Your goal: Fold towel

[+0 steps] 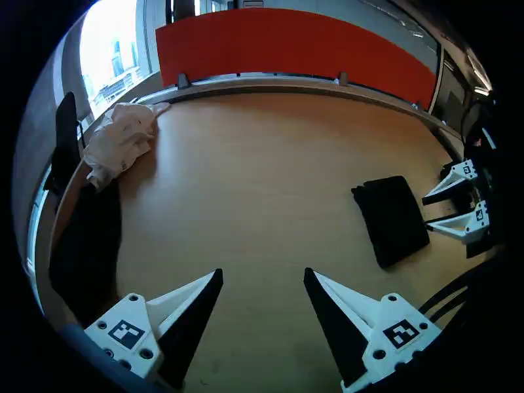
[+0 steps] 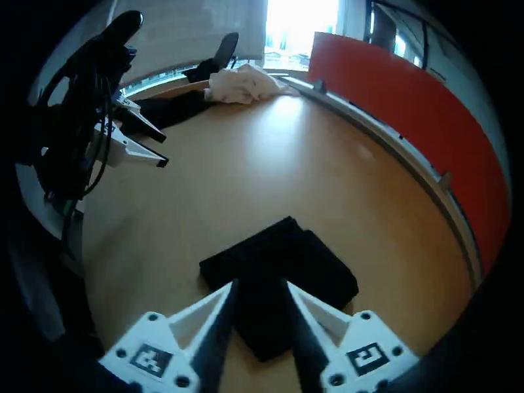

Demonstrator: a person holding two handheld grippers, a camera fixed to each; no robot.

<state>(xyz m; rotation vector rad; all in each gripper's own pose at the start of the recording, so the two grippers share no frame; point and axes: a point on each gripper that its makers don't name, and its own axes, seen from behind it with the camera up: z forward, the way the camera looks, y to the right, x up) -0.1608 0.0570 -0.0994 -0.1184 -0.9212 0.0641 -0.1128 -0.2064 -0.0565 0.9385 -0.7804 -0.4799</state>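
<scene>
A black towel (image 1: 392, 219) lies folded into a small rectangle on the wooden table (image 1: 262, 177). In the left gripper view my left gripper (image 1: 262, 275) stands open over bare wood, well to the left of the towel. My right gripper (image 1: 427, 212) is at the towel's right edge, its fingers apart. In the right gripper view the towel (image 2: 281, 268) lies just ahead of and between the fingers of the right gripper (image 2: 261, 285), which is open and not pressing on it. The left gripper (image 2: 164, 152) shows farther off at the left.
A crumpled white cloth (image 1: 121, 141) and a dark cloth (image 1: 88, 249) lie along the table's left side. A red partition (image 1: 295, 46) runs along the far edge. In the right gripper view the white cloth (image 2: 245, 85) lies at the far end and black cables (image 2: 78, 131) hang at the left.
</scene>
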